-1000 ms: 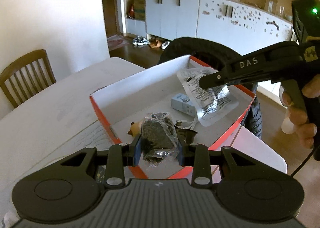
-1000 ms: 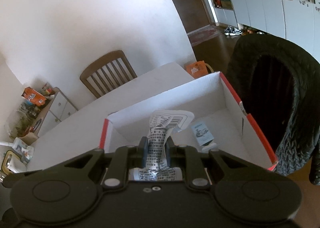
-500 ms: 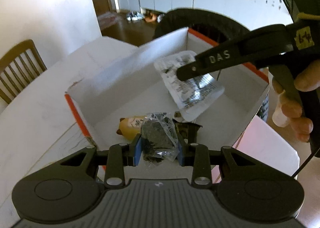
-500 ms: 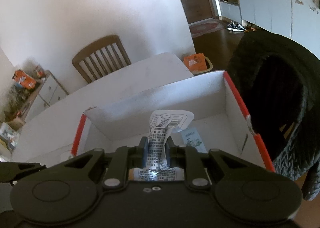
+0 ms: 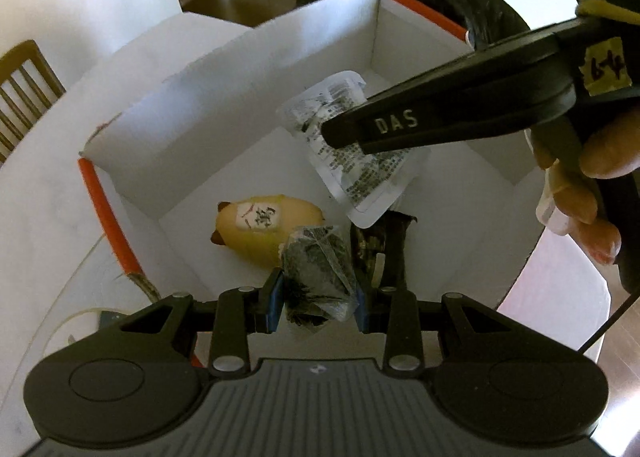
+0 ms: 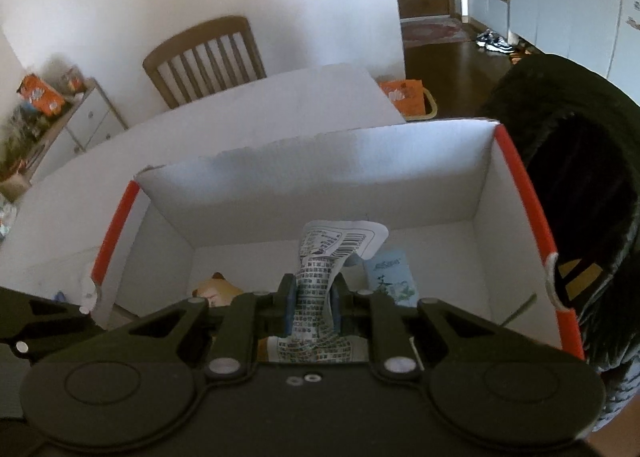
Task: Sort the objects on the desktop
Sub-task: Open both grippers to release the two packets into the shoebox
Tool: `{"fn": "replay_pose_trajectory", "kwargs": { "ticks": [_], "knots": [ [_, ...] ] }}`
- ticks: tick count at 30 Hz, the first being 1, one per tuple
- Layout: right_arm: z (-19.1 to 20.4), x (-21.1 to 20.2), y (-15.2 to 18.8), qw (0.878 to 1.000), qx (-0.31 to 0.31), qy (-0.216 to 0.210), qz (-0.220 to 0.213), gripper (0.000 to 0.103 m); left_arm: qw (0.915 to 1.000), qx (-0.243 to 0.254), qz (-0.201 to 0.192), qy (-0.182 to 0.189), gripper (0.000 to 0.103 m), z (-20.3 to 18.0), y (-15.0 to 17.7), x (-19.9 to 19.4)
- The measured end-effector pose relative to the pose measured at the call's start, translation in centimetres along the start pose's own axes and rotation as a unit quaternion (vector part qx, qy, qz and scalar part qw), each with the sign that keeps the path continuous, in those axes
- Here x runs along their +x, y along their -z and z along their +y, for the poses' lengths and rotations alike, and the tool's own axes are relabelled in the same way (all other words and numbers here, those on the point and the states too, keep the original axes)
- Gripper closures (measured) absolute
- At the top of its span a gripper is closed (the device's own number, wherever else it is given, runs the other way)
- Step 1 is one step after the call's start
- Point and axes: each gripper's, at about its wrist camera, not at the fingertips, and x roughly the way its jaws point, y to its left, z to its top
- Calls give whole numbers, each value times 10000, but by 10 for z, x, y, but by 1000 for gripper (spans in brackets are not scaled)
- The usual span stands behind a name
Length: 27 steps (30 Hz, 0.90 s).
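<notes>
both loads hang over the open box [image 5: 248, 105], not yet dropped. the left tool [image 5: 319, 299] pinches a dark snack bag [image 5: 318, 277]; the right tool [image 6: 313, 307] clamps a printed packet [image 6: 320, 285]. beneath them, a yellow toy [image 5: 264, 229] and small carton [image 6: 390, 277] already lie inside.

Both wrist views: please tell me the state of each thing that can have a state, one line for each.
Left gripper: shut on a dark clear packet, over the box.
Right gripper: shut on a printed white pouch, over the box.
Box: open, no lid on it.
Yellow toy: lying on the box floor.
Small card: lying in the box.
</notes>
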Motion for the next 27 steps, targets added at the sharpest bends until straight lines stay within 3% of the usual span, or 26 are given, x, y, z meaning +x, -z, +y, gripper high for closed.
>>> {"fn": "replay_pose_trajectory", "kwargs": {
  "ticks": [13, 22, 27],
  "knots": [
    [3, 15, -5, 9989, -150, 0, 449, 85, 9992, -36, 350, 173, 70, 3, -8, 21],
    [-2, 10, -8, 9990, -42, -54, 448, 80, 9988, -183, 349, 306, 69, 5, -10, 24],
    [-3, 5, -10, 9992, -39, -80, 401, 75, 9987, -259, 232, 363, 55, 6, -11, 17]
  ]
}}
